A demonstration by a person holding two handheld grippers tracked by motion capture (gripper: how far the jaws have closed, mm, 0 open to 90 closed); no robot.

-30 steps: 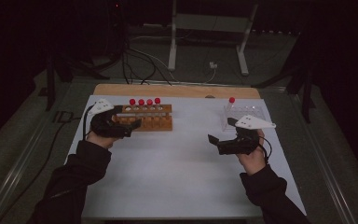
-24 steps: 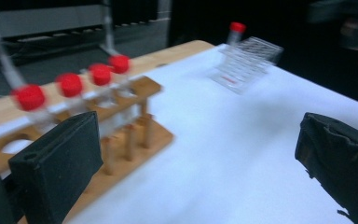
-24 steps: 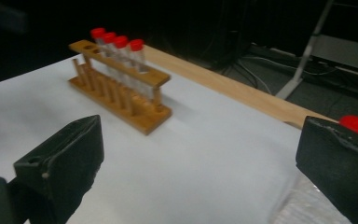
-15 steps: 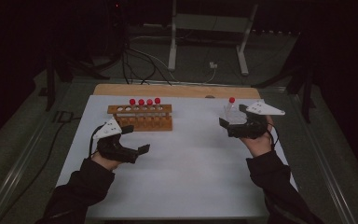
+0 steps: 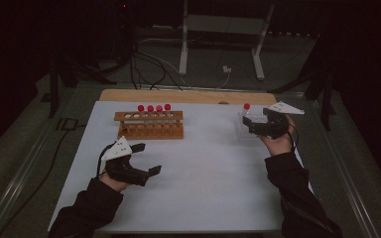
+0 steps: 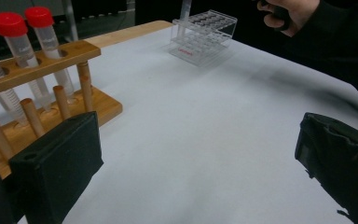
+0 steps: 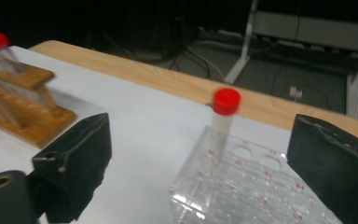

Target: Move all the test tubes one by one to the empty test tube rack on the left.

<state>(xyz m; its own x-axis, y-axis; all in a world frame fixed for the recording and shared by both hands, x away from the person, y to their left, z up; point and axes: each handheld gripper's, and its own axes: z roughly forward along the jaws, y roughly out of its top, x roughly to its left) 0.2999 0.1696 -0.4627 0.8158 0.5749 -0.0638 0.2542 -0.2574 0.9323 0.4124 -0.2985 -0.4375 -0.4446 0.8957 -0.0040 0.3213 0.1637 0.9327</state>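
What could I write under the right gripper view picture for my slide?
Open right gripper nears a red-capped tube standing in a clear rack; wooden rack beyond.

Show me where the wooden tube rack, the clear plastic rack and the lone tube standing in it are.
wooden tube rack [image 5: 149, 130], high view, its front side.
clear plastic rack [image 7: 242, 186], right gripper view, its holed top plate.
lone tube [image 7: 226, 101], right gripper view, its red cap.
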